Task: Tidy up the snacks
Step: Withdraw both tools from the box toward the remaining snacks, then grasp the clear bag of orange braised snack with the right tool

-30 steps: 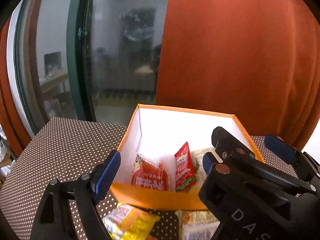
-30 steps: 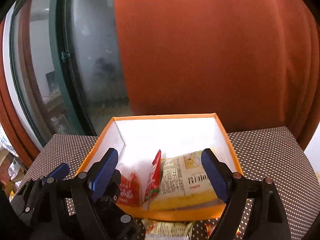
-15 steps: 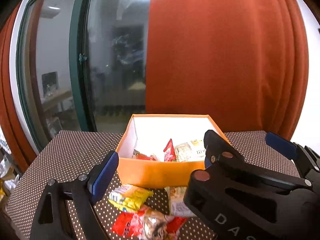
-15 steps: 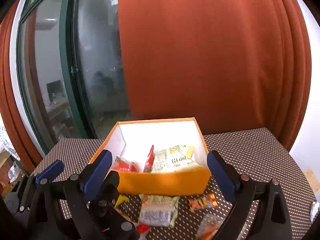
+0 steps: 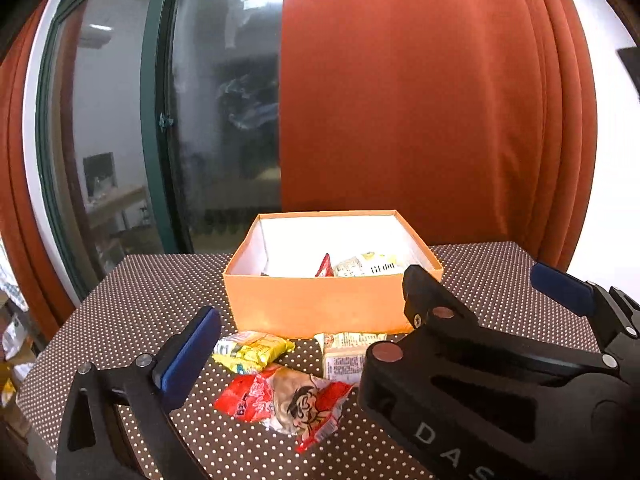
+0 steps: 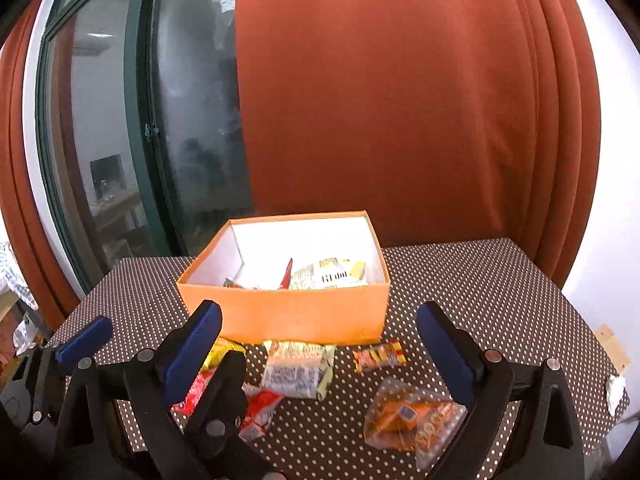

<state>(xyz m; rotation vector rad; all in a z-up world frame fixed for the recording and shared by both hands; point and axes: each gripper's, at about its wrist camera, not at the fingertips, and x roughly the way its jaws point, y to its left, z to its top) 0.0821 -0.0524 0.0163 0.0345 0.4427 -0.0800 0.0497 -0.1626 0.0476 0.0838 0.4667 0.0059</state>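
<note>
Blue-padded, the left gripper (image 5: pixel 304 344) and right gripper (image 6: pixel 320 344) are held wide open, empty. Five snack packets (image 6: pixel 298 374) are counted before one orange box (image 6: pixel 304 312).

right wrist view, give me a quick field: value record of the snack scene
container: open orange cardboard box, white inside, on brown polka-dot tablecloth
inside box: several packets, including a pale printed one
loose in front: cream printed packet, small red-yellow candy wrapper, clear bag with orange snack, red-white packet
right gripper: open, empty
left gripper: open, empty
</note>
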